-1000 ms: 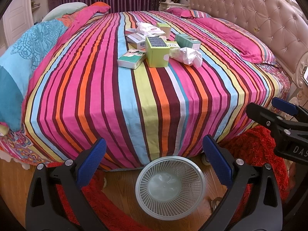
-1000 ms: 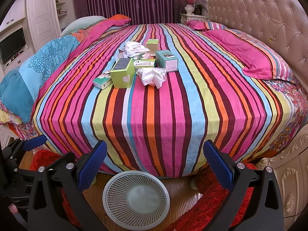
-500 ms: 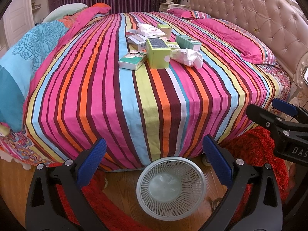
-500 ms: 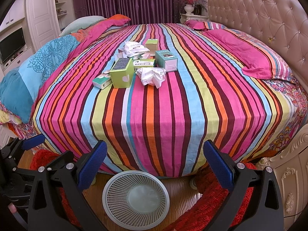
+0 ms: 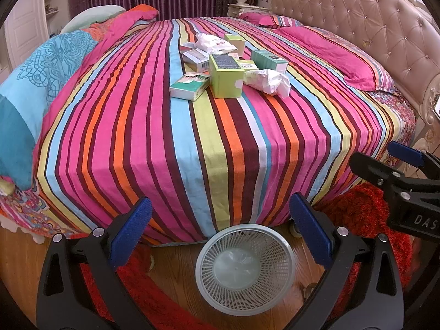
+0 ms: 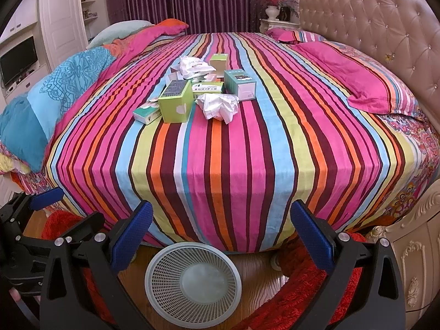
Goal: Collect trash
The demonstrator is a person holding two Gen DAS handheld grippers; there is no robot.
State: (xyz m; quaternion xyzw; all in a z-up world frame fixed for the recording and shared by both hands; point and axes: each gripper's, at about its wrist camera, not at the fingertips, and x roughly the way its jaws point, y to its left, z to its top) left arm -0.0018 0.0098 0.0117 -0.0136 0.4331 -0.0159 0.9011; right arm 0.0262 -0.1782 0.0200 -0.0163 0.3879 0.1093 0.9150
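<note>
Trash [image 5: 233,63] piled mid-bed; basket [image 5: 244,269] seemingly empty; both claws gaping, holding nothing.

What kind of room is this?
It looks like a bedroom: a big bed with a striped sheet, a pink pillow and a padded headboard.

box print [image 6: 206,87] — too small to read | rug [image 5: 365,214] — partly hidden by grippers
</note>
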